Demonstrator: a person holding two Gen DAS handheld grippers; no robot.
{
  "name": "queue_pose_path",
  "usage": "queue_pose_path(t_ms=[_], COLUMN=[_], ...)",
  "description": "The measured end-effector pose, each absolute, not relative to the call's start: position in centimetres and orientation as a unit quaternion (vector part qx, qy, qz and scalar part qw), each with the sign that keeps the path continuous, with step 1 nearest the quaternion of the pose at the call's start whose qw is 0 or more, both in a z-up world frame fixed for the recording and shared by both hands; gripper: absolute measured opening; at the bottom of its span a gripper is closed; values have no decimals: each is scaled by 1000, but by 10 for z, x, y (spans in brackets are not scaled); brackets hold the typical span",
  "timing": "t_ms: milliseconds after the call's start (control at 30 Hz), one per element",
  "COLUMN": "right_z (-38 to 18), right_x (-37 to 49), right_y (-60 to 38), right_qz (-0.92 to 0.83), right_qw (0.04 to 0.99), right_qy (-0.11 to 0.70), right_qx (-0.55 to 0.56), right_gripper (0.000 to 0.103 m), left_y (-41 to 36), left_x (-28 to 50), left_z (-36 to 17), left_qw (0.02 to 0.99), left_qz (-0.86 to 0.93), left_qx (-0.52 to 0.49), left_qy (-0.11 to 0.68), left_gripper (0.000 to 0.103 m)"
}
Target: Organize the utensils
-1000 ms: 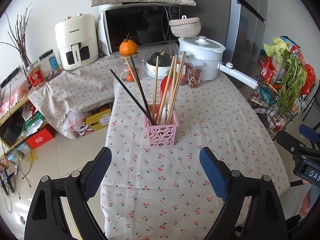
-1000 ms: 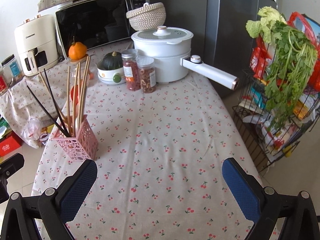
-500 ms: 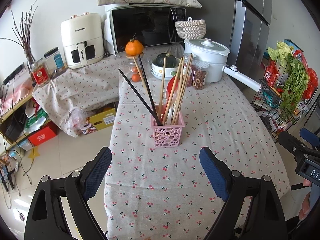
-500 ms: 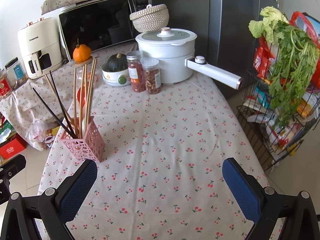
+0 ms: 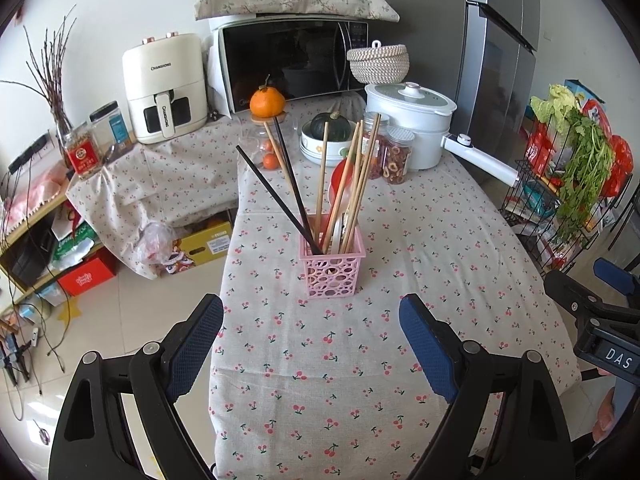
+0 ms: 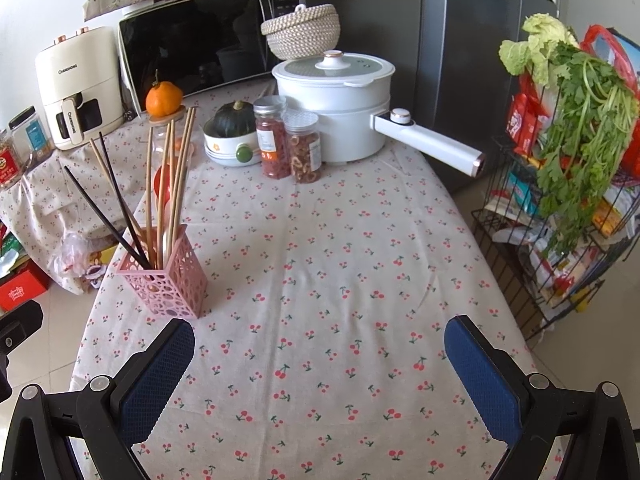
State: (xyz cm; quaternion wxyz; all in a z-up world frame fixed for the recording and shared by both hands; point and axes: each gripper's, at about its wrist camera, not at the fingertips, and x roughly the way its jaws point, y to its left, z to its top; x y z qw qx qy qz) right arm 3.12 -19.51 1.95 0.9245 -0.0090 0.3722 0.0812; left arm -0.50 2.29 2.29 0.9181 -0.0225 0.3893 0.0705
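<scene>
A pink openwork holder [image 5: 332,272] [image 6: 168,280] stands upright on the cherry-print tablecloth [image 5: 360,360]. In it lean several wooden chopsticks [image 5: 354,184] [image 6: 176,184], two black chopsticks [image 5: 272,196] [image 6: 100,216] and a red spoon [image 5: 340,176]. My left gripper [image 5: 310,320] hovers open just in front of the holder, nothing between its blue pads. My right gripper [image 6: 320,328] is open over bare cloth, the holder to its left beyond the left finger. Part of the right gripper's body [image 5: 592,312] shows at the left wrist view's right edge.
At the table's far end stand a white pot [image 6: 332,108] with a long handle [image 6: 432,144], two jars [image 6: 292,148], a bowl with a squash [image 6: 232,136], an orange [image 5: 267,102], a microwave [image 5: 292,64] and an air fryer [image 5: 164,88]. A wire rack with greens [image 6: 580,152] stands right of the table.
Both views have drifted slightly, so the holder sits a touch lower and further right in the pictures. Nothing on the table moved and both grippers stay open.
</scene>
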Motion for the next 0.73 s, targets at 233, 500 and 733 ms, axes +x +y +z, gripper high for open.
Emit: queue_pose_path(t_ms=[233, 500, 733], right_z=[20, 18, 16], right_x=[31, 32, 34], right_y=[-195, -194, -194], right_qz=[79, 80, 80], right_qw=[926, 924, 922], right_qy=[370, 373, 379], right_qx=[-17, -16, -11], right_gripper=[103, 103, 103], left_y=[18, 16, 15], left_x=[-7, -7, -7], left_z=[24, 24, 25], left_qw=[920, 919, 922], left_qz=[65, 64, 55], left_qx=[-18, -16, -17], left_qy=[387, 388, 382], left_gripper=[91, 91, 91])
